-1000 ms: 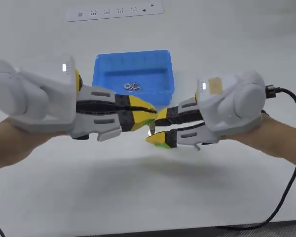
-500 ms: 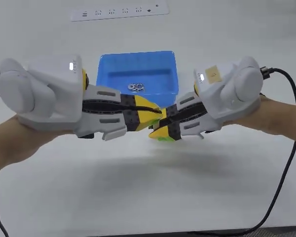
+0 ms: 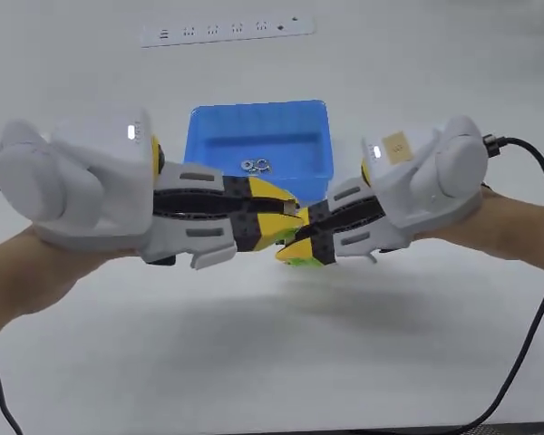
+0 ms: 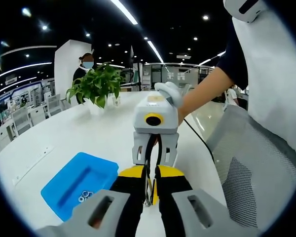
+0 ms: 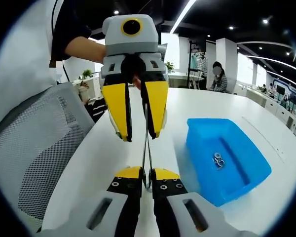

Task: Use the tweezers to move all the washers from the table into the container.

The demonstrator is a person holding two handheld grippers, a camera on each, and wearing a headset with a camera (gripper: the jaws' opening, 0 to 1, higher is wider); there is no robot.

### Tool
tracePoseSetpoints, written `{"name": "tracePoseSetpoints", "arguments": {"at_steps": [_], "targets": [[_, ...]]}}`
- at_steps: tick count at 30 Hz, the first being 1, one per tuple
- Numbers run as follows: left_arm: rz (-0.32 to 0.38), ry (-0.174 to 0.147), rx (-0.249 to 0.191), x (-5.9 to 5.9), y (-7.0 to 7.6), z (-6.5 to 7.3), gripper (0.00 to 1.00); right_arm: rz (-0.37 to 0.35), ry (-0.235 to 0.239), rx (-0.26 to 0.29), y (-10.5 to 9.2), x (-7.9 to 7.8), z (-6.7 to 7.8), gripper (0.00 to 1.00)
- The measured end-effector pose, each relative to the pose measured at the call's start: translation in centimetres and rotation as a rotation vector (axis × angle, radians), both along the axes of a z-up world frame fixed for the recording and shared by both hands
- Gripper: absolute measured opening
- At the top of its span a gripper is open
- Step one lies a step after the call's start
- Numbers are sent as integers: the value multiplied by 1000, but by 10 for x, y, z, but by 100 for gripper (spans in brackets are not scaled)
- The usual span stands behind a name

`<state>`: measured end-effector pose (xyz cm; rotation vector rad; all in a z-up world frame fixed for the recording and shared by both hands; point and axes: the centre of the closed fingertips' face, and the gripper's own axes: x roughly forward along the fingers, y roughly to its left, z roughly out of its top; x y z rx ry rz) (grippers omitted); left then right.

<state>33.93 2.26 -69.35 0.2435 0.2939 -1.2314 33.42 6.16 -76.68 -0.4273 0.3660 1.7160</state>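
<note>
The left gripper [image 3: 293, 219] and right gripper [image 3: 288, 240] meet tip to tip with the tweezers [image 5: 147, 143] bridging them, which closes the gap between. Just behind them stands the blue container [image 3: 299, 154], its top open from above. Bare table [image 3: 254, 362] spreads wide in front. A black cable [image 3: 530, 152] loops along the right side.

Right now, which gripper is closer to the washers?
Left gripper: it crosses just in front of the washers. The right gripper sits by the box's right corner.
</note>
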Motion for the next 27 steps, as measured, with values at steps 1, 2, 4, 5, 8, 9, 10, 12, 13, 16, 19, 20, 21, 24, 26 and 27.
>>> {"name": "tracePoseSetpoints", "arguments": {"at_steps": [1, 2, 4, 5, 8, 9, 10, 12, 13, 16, 19, 20, 21, 24, 26, 27], "targets": [[4, 1, -1, 0, 1, 0, 13, -4, -2, -3, -1, 0, 0, 7], [8, 0, -2, -1, 2, 1, 15, -7, -2, -3, -1, 1, 1, 7], [23, -9, -10, -1, 5, 3, 19, -22, -11, -2, -3, 3, 5, 7], [32, -21, -35, -2, 6, 8, 21, -28, -16, -3, -3, 4, 6, 8], [49, -28, -46, -4, 10, 14, 25, -39, -25, 6, -5, 4, 12, 8], [54, -28, -45, -6, 11, 14, 26, -42, -29, 11, -6, 4, 15, 8], [57, -26, -46, -7, 12, 15, 27, -45, -33, 14, -6, 4, 17, 8], [67, -25, -52, -10, 15, 16, 27, -49, -38, 21, -6, 5, 22, 8], [74, -25, -55, -10, 16, 16, 28, -52, -44, 24, -6, 5, 25, 8], [105, -27, -62, -12, 21, 18, 28, -66, -66, 42, -4, 9, 36, 8], [127, -33, -66, -13, 26, 19, 29, -75, -76, 55, -3, 12, 45, 8], [135, -35, -62, -13, 27, 18, 29, -79, -81, 58, -3, 13, 48, 8], [145, -38, -53, -13, 30, 17, 30, -82, -83, 62, -3, 15, 51, 8], [171, -42, -54, -14, 38, 17, 32, -94, -95, 77, -2, 20, 62, 8], [195, -45, -62, -13, 43, 18, 34, -98, -101, 82, -1, 23, 67, 8], [205, -49, -61, -13, 46, 18, 35, -100, -107, 84, 0, 24, 69, 8]]}}
